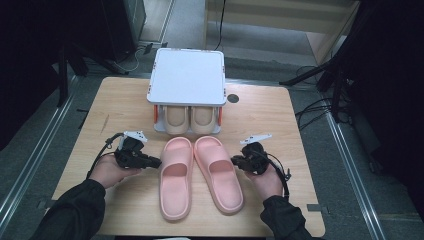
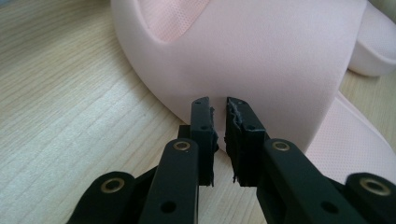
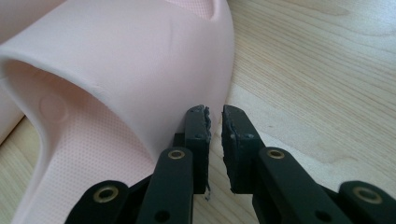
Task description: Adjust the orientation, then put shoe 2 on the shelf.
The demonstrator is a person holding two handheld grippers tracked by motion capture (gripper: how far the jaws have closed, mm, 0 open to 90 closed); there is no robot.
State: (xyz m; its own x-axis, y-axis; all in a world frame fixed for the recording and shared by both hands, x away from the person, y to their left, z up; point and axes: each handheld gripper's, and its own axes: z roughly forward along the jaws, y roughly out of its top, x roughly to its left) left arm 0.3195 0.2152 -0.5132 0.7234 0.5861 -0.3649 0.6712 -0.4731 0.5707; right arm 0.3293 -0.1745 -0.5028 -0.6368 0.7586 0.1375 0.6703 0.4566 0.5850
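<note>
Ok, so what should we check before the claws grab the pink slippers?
1. Left claw close beside the left pink slipper: ok.
2. Right claw close beside the right pink slipper: ok.
3. Claws wide enough to grip a strap: not ok; each shows a thin gap with nothing in it.
4. Claw tips touching the slippers: cannot tell.
5. Free place on the rack: flat white top bare, ok; the shelf below holds beige slippers, not ok.

- pair of pink slippers (image 1: 200,176) side by side on the wooden counter (image 1: 280,125)
- left gripper (image 1: 150,161) and right gripper (image 1: 239,161) flank them
- white rack (image 1: 187,76) behind holds beige slippers (image 1: 189,120)
</note>
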